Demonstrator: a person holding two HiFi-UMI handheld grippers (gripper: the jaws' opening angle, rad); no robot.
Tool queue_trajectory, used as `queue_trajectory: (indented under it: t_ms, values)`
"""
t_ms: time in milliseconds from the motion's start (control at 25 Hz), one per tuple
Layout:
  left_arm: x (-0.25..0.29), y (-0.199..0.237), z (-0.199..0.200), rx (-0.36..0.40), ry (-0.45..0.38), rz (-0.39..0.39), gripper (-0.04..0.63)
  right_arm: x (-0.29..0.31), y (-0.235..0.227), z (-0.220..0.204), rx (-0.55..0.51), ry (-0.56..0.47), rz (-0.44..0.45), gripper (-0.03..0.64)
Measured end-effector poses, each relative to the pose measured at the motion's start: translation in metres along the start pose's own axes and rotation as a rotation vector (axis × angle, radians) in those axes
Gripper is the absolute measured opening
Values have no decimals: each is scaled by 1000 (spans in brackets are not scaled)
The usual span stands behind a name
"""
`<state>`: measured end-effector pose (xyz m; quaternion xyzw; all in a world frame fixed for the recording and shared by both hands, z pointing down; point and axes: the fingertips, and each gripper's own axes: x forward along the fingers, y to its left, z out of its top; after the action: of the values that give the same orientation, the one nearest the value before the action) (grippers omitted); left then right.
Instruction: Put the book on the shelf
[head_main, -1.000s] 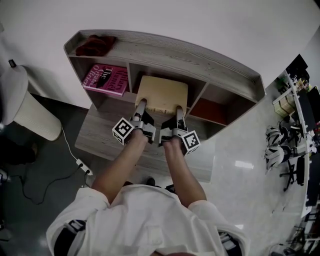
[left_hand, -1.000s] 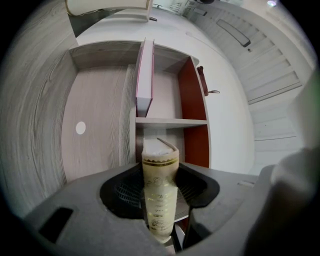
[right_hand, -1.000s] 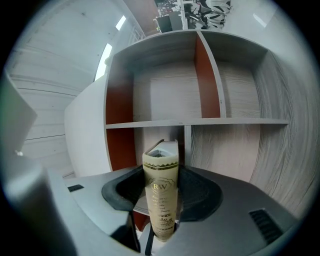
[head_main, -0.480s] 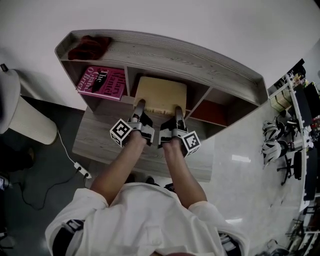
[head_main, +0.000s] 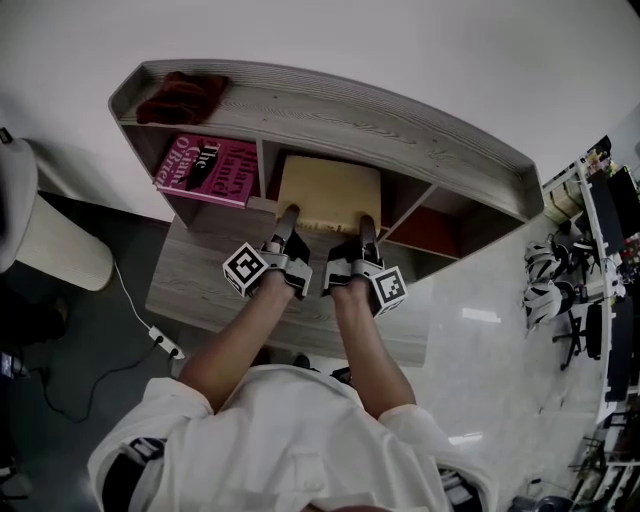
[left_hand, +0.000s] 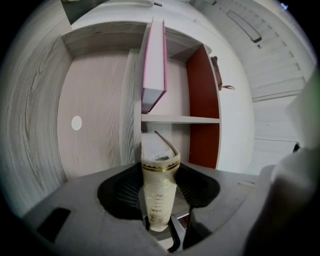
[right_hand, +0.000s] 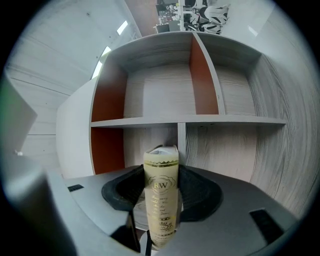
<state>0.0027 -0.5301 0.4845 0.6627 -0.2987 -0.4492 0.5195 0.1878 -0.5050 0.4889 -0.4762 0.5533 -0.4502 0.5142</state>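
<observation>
The cream hardback book (head_main: 330, 192) has slid deeper into the grey wooden shelf (head_main: 400, 140); right tool (head_main: 366, 221) grips it, left tool (head_main: 288, 213) jaws opening round it, so release looks near.

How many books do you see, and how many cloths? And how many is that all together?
Books: 2, the cream book and the pink book
Cloths: 1, the dark red cloth on top of the shelf
Total: 3
</observation>
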Motion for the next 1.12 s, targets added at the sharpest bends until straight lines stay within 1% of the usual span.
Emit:
queue_trajectory:
  t_ms: [120, 200, 360, 600, 720, 880, 1120]
  values:
    - [-3, -3, -3, -12, 9, -14, 207, 3, 0, 2, 12, -17, 8, 199]
    - [-6, -1, -3, -15, 13, -7, 207, 4, -1, 3, 17, -24, 12, 199]
    - [-7, -10, -4, -31, 15, -32, 207, 4, 0, 3, 18, -33, 6, 199]
    - [-25, -16, -9, -50, 16, -26, 207, 4, 0, 5, 26, -43, 19, 199]
    - [-34, -14, -8, -48, 18, -14, 207, 3, 0, 4, 29, -46, 13, 199]
    - [-30, -10, -3, -34, 22, 4, 206, 3, 0, 3, 34, -43, 19, 201]
    - [-15, -5, 8, -33, 22, 36, 204, 2, -1, 9, 50, 7, 35, 201]
